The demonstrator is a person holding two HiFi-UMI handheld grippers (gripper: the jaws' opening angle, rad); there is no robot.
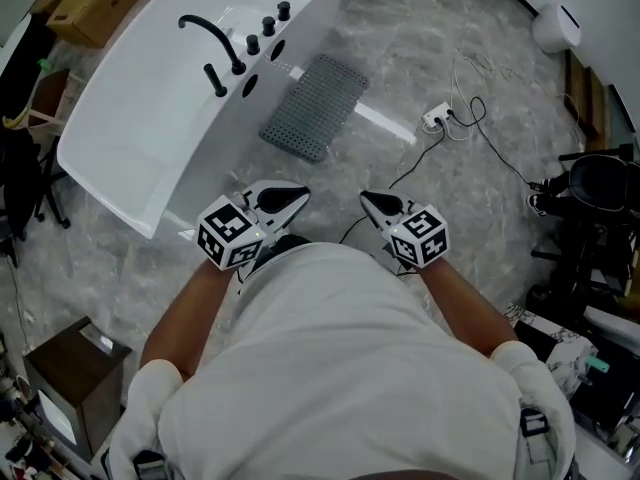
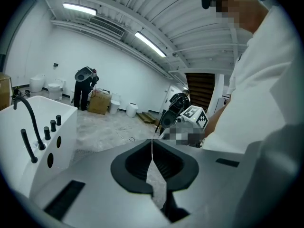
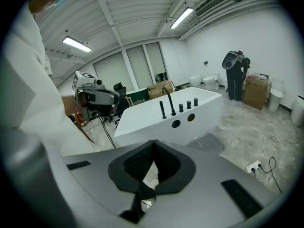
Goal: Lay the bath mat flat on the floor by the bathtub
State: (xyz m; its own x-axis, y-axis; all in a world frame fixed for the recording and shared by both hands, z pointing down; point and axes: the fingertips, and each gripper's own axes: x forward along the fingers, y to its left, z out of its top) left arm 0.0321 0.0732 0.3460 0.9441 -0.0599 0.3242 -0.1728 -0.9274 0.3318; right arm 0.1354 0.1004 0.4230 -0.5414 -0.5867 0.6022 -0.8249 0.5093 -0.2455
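The grey perforated bath mat [image 1: 315,106] lies flat on the marble floor against the side of the white bathtub [image 1: 150,118]. It also shows beside the tub in the right gripper view, mat [image 3: 209,144] and bathtub [image 3: 156,122]. My left gripper [image 1: 300,196] and right gripper [image 1: 365,198] hover close to my body, well short of the mat. In the left gripper view the left gripper [image 2: 152,141] has its jaws closed together with nothing between them. The right gripper [image 3: 153,144] is likewise shut and empty.
A black faucet [image 1: 210,33] and knobs stand on the tub's rim. A power strip [image 1: 435,118] with loose cables lies on the floor right of the mat. Dark equipment [image 1: 590,198] crowds the right edge, a cardboard box [image 1: 100,3] sits behind the tub, and a brown cabinet [image 1: 70,368] stands at lower left.
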